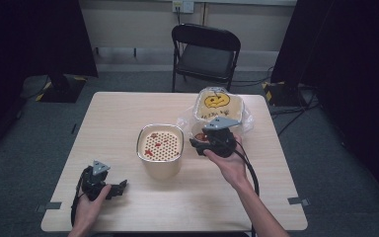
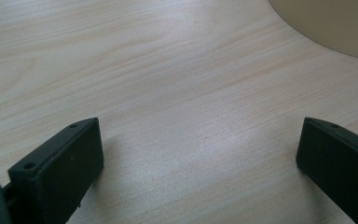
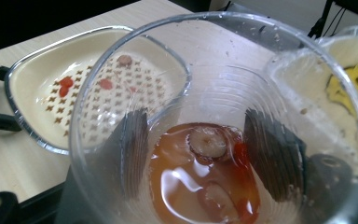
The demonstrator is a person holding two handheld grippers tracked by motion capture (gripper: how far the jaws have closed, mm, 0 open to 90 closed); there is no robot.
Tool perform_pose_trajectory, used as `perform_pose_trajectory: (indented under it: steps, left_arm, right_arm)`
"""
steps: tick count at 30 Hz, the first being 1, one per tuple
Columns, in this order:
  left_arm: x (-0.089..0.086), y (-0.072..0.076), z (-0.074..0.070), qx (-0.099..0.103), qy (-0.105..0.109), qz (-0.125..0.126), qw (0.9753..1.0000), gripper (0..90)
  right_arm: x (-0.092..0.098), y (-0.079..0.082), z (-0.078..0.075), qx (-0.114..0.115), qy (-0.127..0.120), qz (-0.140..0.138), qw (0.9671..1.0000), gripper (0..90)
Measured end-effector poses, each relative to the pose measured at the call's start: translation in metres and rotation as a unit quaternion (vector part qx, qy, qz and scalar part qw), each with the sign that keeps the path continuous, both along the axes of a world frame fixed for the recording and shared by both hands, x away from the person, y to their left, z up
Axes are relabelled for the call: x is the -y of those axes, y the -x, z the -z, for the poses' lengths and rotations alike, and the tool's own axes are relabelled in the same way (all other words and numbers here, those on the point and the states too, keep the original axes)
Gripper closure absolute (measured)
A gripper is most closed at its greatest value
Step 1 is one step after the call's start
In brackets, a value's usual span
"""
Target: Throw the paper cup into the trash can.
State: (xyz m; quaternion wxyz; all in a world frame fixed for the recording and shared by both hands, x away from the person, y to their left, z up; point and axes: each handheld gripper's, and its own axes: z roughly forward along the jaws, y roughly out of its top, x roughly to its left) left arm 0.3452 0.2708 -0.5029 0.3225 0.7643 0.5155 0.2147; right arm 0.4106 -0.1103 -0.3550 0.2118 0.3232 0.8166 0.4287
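Item: clear plastic cup (image 3: 219, 126), held tilted in the right gripper (image 1: 213, 139), whose two black jaws press against its outer wall on either side, seen through the plastic in the right gripper view. Contents: a shallow pool of amber-red liquid (image 3: 200, 182) with round fruit slices (image 3: 208, 141). Position: over the right-centre of the table (image 1: 128, 111), just right of the cream strainer container (image 1: 160, 146) and just in front of the pumpkin-face container (image 1: 218, 104), which sits on crinkled clear wrap (image 1: 246, 121). Strainer container: metal rim, perforated insert with a few red pieces (image 3: 66, 84) on it, standing near the table's centre; the cup's rim overlaps its rim in the right gripper view, though contact cannot be told. Left gripper (image 1: 113, 189): low over the near-left table, well apart from the containers, jaws spread wide over bare wood, nothing between them; the curved cream wall of the strainer container shows at the upper right of the left gripper view. Open room: broad bare tabletop on the left half and along the near edge; the far right corner is crowded. Surroundings: black folding chair (image 1: 205, 54) beyond the far edge, grey carpet (image 1: 325, 163), dark curtains (image 1: 355, 49) at both sides.
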Motion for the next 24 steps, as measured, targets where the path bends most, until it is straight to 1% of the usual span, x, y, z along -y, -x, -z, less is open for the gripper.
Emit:
perform_pose_trajectory:
  steps: [2, 5, 8, 12, 15, 16, 19, 22, 23, 24]
  left_arm:
    - [0.000, 0.000, 0.000, 0.000, 0.000, 0.000, 1.0000, 0.0]
    - [0.000, 0.000, 0.000, 0.000, 0.000, 0.000, 1.0000, 0.0]
    - [0.000, 0.000, 0.000, 0.000, 0.000, 0.000, 1.0000, 0.0]
    - [0.000, 0.000, 0.000, 0.000, 0.000, 0.000, 1.0000, 0.0]
    - [0.000, 0.000, 0.000, 0.000, 0.000, -0.001, 1.0000, 0.0]
    - [0.000, 0.000, 0.000, 0.000, 0.000, 0.000, 1.0000, 0.0]
    - [0.000, 0.000, 0.000, 0.000, 0.000, 0.000, 1.0000, 0.0]
    - [0.000, 0.000, 0.000, 0.000, 0.000, 0.000, 1.0000, 0.0]
    - [0.000, 0.000, 0.000, 0.000, 0.000, 0.000, 1.0000, 0.0]
    - [0.000, 0.000, 0.000, 0.000, 0.000, 0.000, 1.0000, 0.0]
  right_arm:
    - [-0.005, -0.003, -0.005, 0.006, 0.010, -0.003, 0.9999, 41.1]
    - [-0.012, -0.008, -0.011, 0.013, 0.017, -0.003, 0.9998, 41.5]
    - [-0.019, -0.013, -0.016, 0.019, 0.032, -0.005, 0.9993, 41.9]
    - [-0.031, -0.015, -0.021, 0.032, 0.065, -0.009, 0.9974, 42.3]
    - [-0.040, -0.018, -0.024, 0.047, 0.099, -0.011, 0.9939, 42.4]
    - [-0.043, -0.019, -0.024, 0.049, 0.107, -0.011, 0.9929, 42.5]
    - [-0.050, -0.022, -0.027, 0.063, 0.138, -0.011, 0.9884, 42.8]
    - [-0.058, -0.023, -0.028, 0.072, 0.163, -0.013, 0.9840, 43.0]
    - [-0.058, -0.023, -0.028, 0.072, 0.163, -0.013, 0.9840, 43.0]
    - [-0.063, -0.025, -0.028, 0.080, 0.180, -0.013, 0.9804, 43.2]
